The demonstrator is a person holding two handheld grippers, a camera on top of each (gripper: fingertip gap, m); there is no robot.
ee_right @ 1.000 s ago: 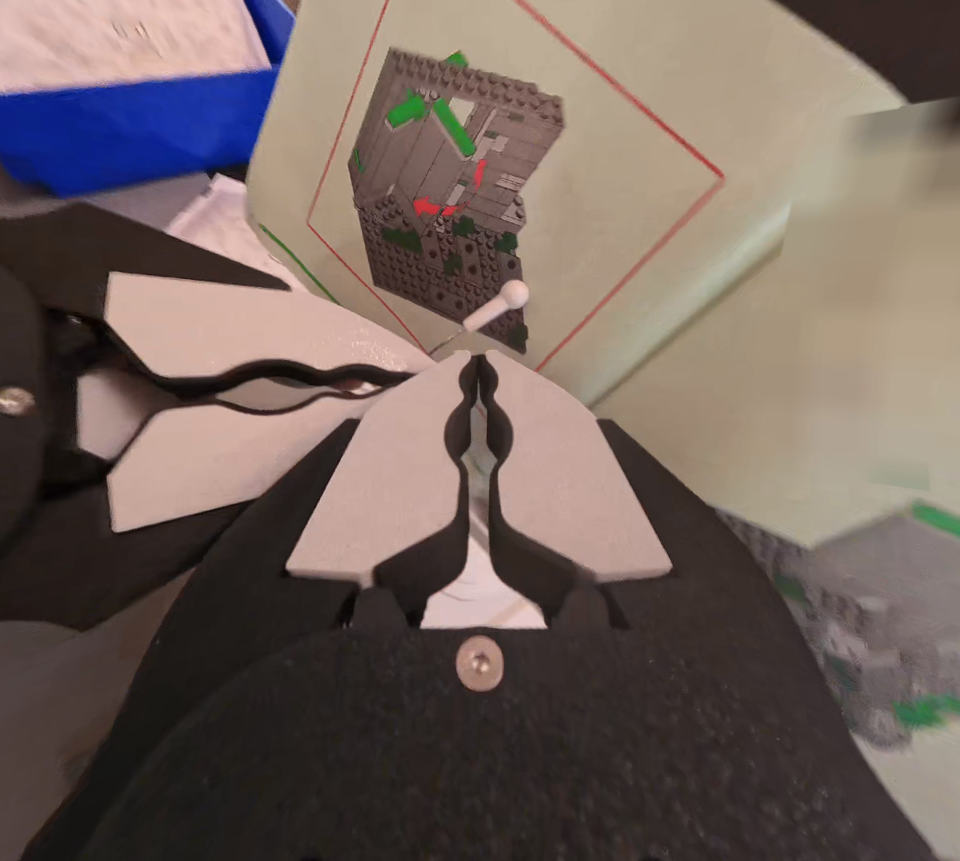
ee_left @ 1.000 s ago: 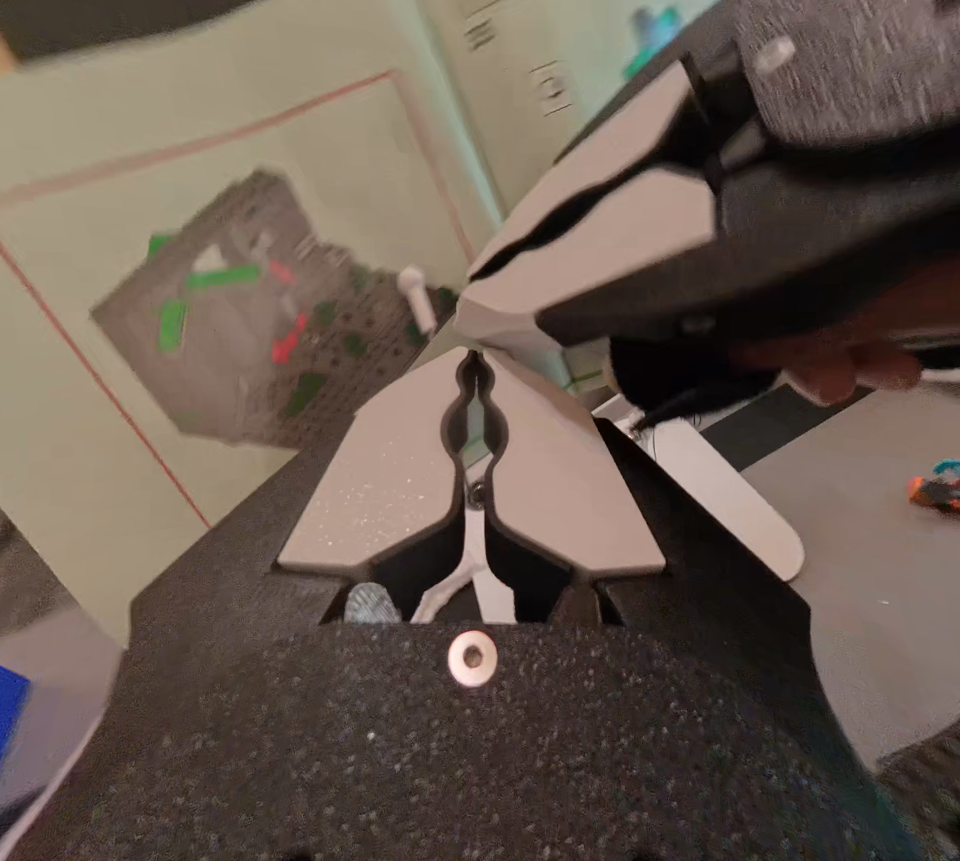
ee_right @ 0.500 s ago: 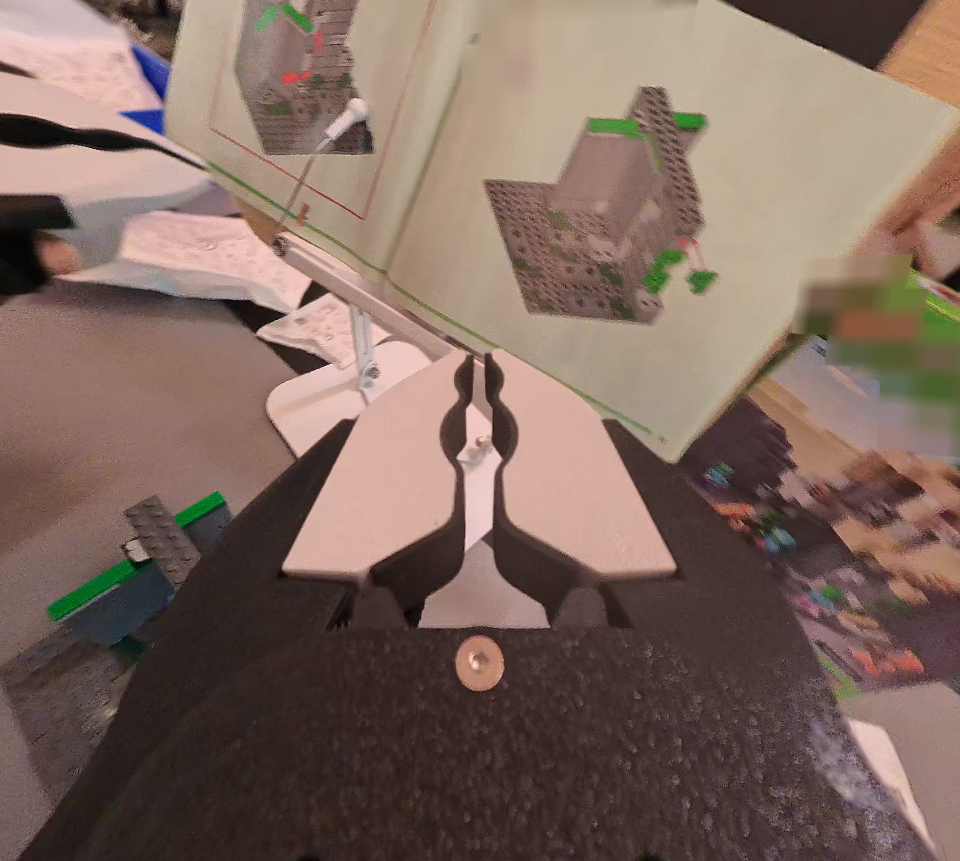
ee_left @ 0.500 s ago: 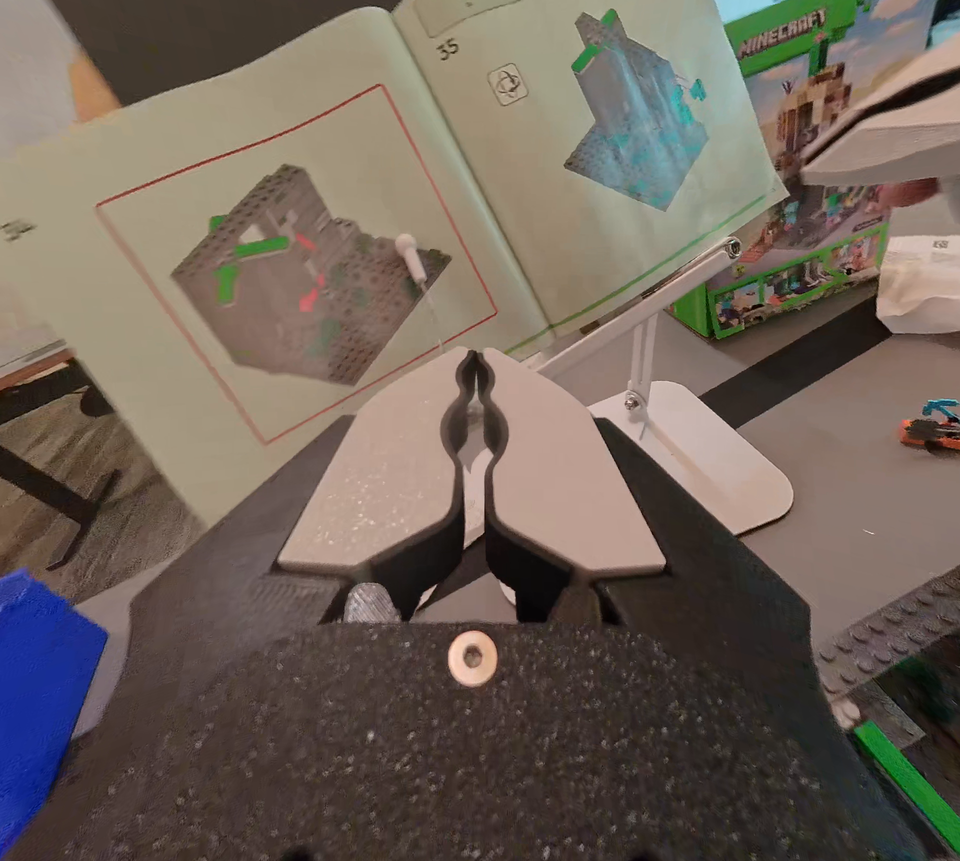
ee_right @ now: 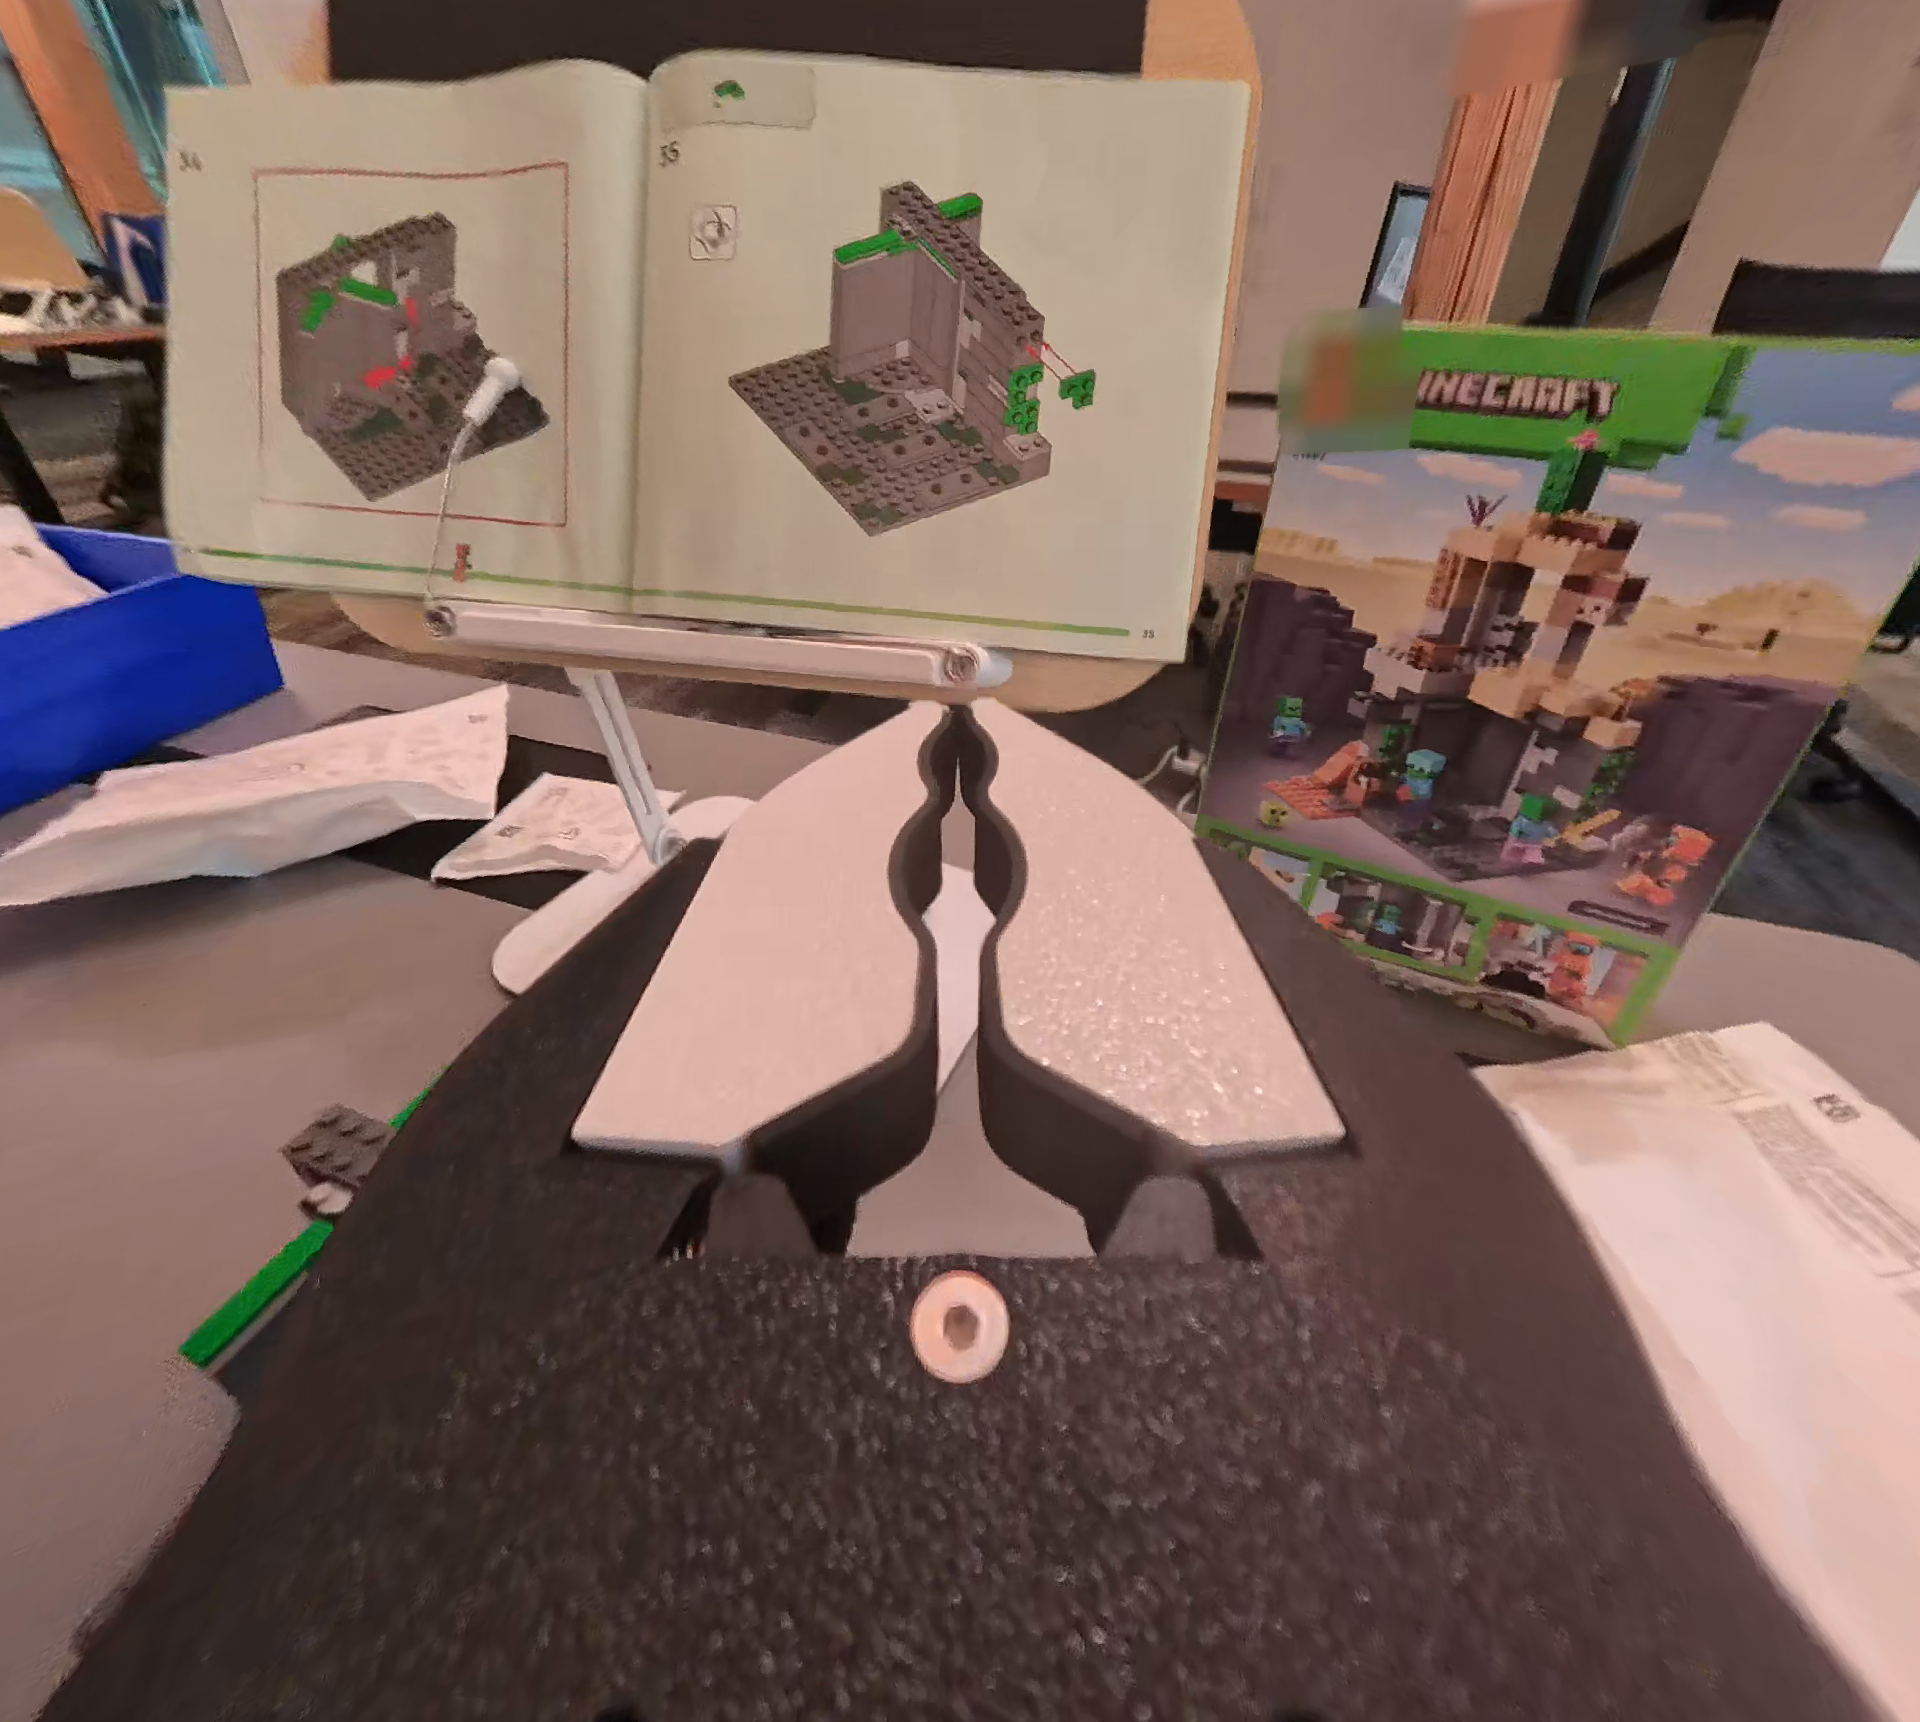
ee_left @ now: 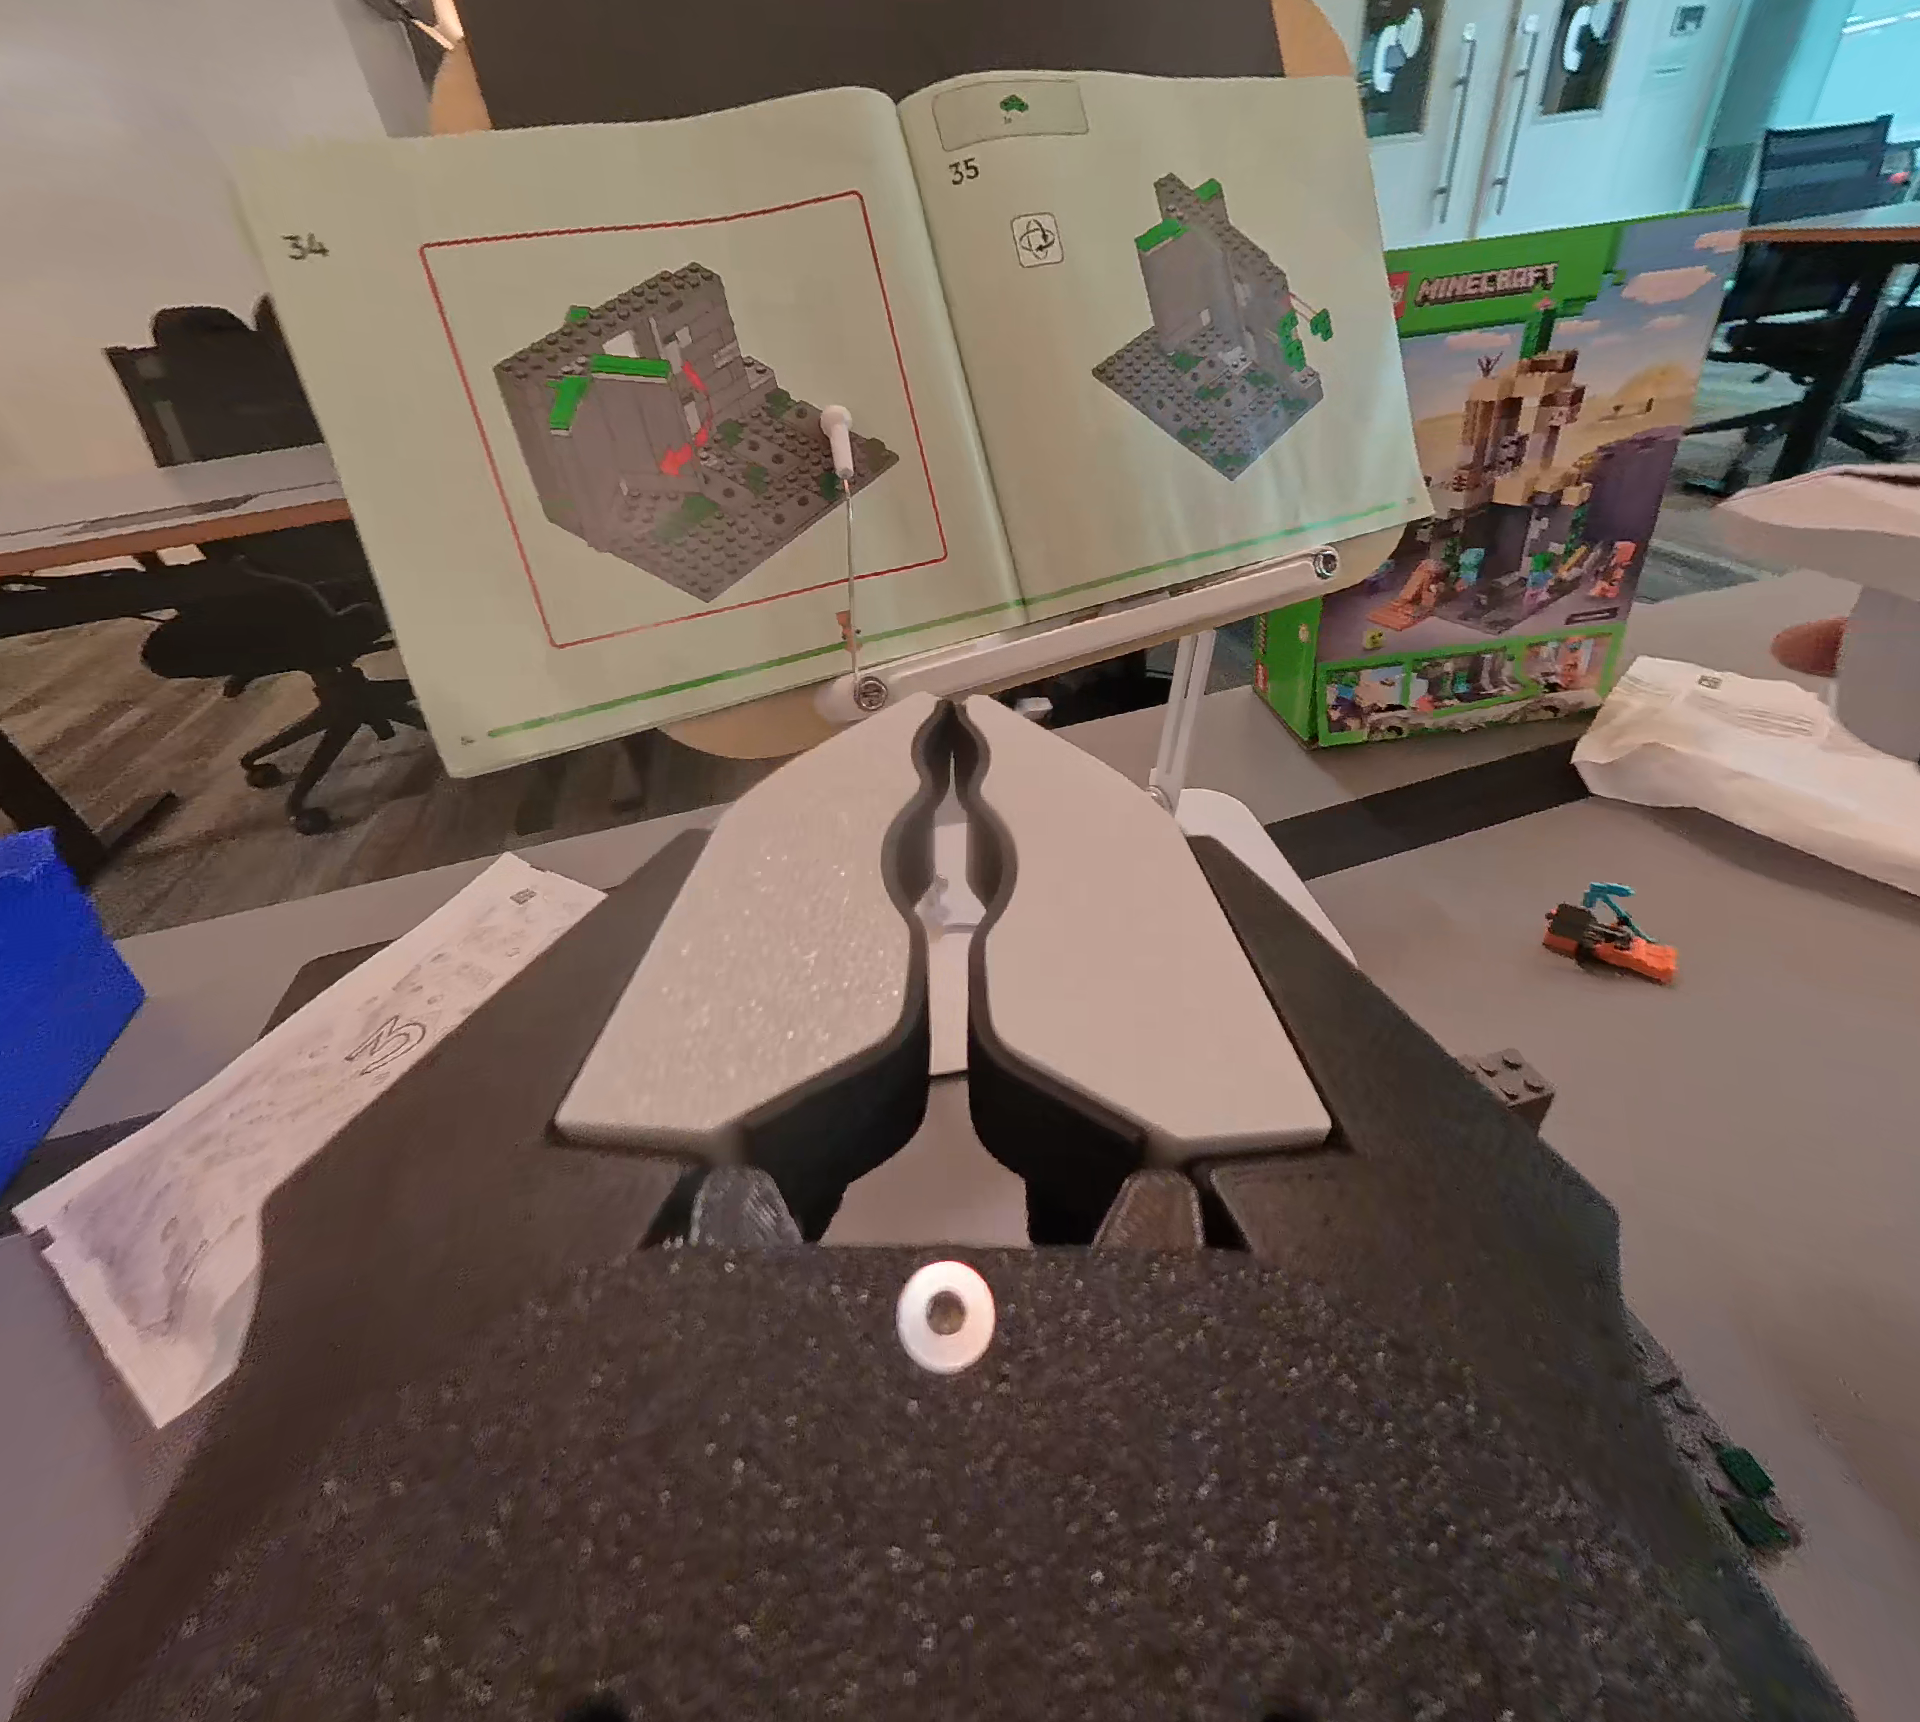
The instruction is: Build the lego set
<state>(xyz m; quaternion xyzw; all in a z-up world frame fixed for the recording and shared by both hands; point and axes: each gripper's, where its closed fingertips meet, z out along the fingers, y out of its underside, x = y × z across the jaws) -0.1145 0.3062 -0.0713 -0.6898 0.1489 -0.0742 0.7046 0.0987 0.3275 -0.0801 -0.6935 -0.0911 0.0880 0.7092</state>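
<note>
My left gripper (ee_left: 948, 716) is shut and empty, held above the grey table and facing the open instruction booklet (ee_left: 831, 384) on its white stand (ee_left: 1081, 633). My right gripper (ee_right: 956, 716) is also shut and empty, facing the same booklet (ee_right: 707, 342). The right gripper's pale fingers (ee_left: 1829, 529) show at the right edge of the left wrist view. A dark grey brick (ee_left: 1512, 1082) lies by my left gripper. A dark grey plate (ee_right: 338, 1142) and a green strip (ee_right: 260, 1298) of the build show low on the left in the right wrist view.
The set's box (ee_right: 1538, 696) stands right of the stand and also shows in the left wrist view (ee_left: 1507, 488). Paper bags lie on the table (ee_left: 1756, 758) (ee_right: 260, 789) (ee_right: 1766, 1257). A blue bin (ee_right: 114, 654) sits far left. A small orange and teal model (ee_left: 1605, 940) lies on the right. My hands' fingertips stand some 20 cm from each other. My right tips are about 20 cm from the dark grey plate (ee_right: 338, 1142), my left tips only 15 cm.
Both grippers have pulled back from the booklet and apart from each other. One second ago their tips were close together at the left page; now the whole booklet and stand show.
</note>
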